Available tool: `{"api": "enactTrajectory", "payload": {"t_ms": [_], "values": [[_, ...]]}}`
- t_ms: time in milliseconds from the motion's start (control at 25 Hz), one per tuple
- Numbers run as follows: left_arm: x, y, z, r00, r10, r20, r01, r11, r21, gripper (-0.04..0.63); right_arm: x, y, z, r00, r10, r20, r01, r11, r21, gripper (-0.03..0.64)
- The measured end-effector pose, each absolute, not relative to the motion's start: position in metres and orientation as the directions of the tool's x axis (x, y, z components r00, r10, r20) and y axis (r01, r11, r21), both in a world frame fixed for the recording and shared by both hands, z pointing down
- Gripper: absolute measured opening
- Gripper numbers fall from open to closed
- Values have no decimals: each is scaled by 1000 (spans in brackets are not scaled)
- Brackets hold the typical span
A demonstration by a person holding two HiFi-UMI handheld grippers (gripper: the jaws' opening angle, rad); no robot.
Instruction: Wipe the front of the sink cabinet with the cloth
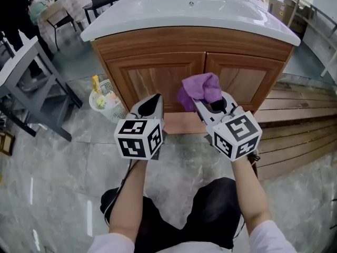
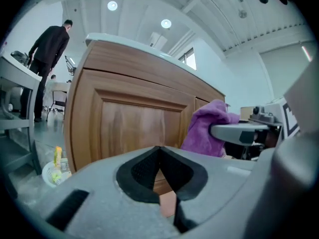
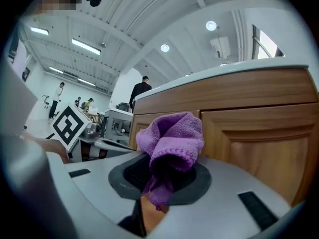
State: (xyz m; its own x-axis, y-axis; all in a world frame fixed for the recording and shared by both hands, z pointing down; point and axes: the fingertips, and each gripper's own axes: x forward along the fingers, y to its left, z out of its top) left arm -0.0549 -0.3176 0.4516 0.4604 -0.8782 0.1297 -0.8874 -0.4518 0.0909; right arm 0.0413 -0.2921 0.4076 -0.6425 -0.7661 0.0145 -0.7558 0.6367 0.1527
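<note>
A wooden sink cabinet [image 1: 195,70] with two panelled doors stands under a white basin [image 1: 189,12] straight ahead. My right gripper [image 1: 202,100] is shut on a bunched purple cloth [image 1: 201,88], held just in front of the seam between the doors. In the right gripper view the cloth [image 3: 172,146] bulges out of the closed jaws, with the right door [image 3: 264,143] behind it. My left gripper [image 1: 154,102] is shut and empty, close before the left door [image 2: 129,126]. From the left gripper view the cloth [image 2: 207,128] shows to the right.
A small white basket [image 1: 105,101] with bottles sits on the floor left of the cabinet. A grey metal table frame [image 1: 31,83] stands further left. Wooden slats [image 1: 295,125] lie at the right. A person in black [image 2: 47,59] stands in the background.
</note>
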Motion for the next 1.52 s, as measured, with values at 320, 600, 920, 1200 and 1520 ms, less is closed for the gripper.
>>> {"api": "enactTrajectory", "payload": {"t_ms": [320, 600, 920, 1200, 1520], "values": [[-124, -311, 451, 341, -931, 128, -939, -332, 88, 6, -56, -297, 433, -755, -655, 30, -647, 751, 131, 72], [-176, -294, 456, 228, -960, 160, -973, -218, 78, 6, -127, -303, 465, -814, -579, 50, -570, 812, 124, 72], [-181, -283, 458, 217, -960, 176, -976, -208, 66, 6, -165, -315, 500, -817, -574, 58, -565, 816, 121, 72], [-173, -284, 462, 239, -953, 185, -971, -232, 60, 6, -162, -313, 515, -808, -583, 80, -569, 809, 148, 72], [-150, -291, 463, 283, -941, 185, -959, -276, 64, 6, -122, -317, 515, -769, -636, 67, -620, 767, 164, 72]]}}
